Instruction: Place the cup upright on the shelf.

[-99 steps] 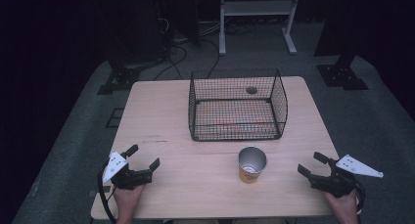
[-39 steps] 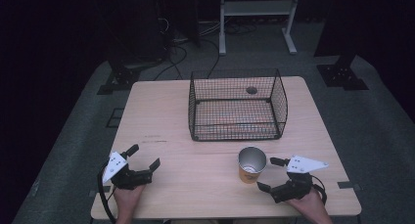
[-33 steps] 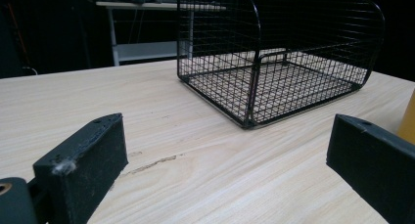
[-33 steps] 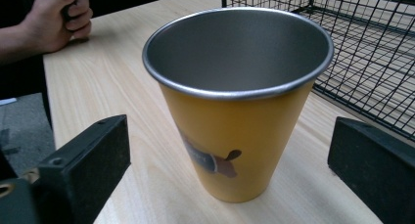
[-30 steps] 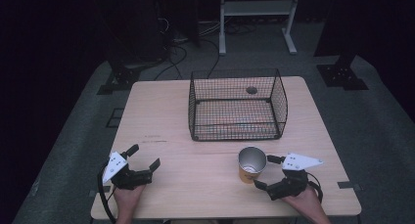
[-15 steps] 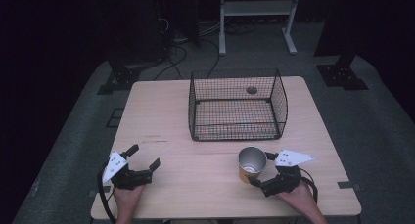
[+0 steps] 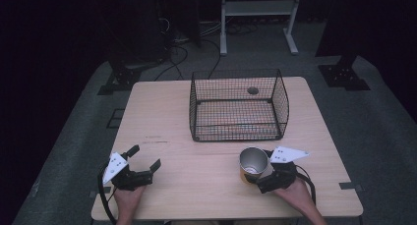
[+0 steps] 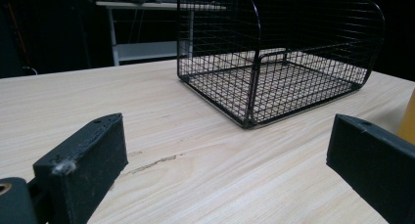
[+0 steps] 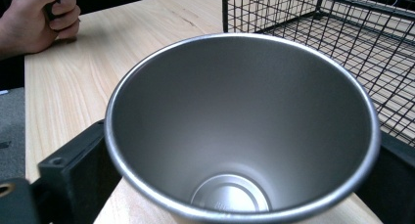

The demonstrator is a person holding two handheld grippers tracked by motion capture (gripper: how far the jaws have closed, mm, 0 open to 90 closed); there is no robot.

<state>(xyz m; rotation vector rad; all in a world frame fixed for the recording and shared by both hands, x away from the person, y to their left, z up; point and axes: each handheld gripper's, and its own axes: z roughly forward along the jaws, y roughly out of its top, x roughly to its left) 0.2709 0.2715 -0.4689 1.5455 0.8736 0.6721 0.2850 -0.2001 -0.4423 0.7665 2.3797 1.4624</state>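
A steel cup (image 7: 253, 161) with a yellowish outer wall stands upright on the wooden table (image 7: 167, 112), in front of the black wire basket (image 7: 235, 73). My right gripper (image 7: 259, 170) is open, one jaw on each side of the cup. In the right gripper view the cup (image 9: 244, 126) is empty inside and sits between the two jaws of that gripper (image 9: 235, 158). My left gripper (image 7: 145, 157) rests open near the table's front left with nothing between its jaws. In the left gripper view this gripper (image 8: 220, 150) faces the basket (image 8: 274, 77).
The basket is empty and sits at the table's back centre; a round hole (image 7: 253, 91) in the tabletop lies behind it. A white shelf frame (image 7: 258, 9) and cables stand on the floor beyond. The other hand (image 9: 39, 18) shows far left in the right gripper view.
My right gripper has slid left from the table's right edge to the cup, which now stands between its jaws. The left gripper, cup and basket have stayed put.
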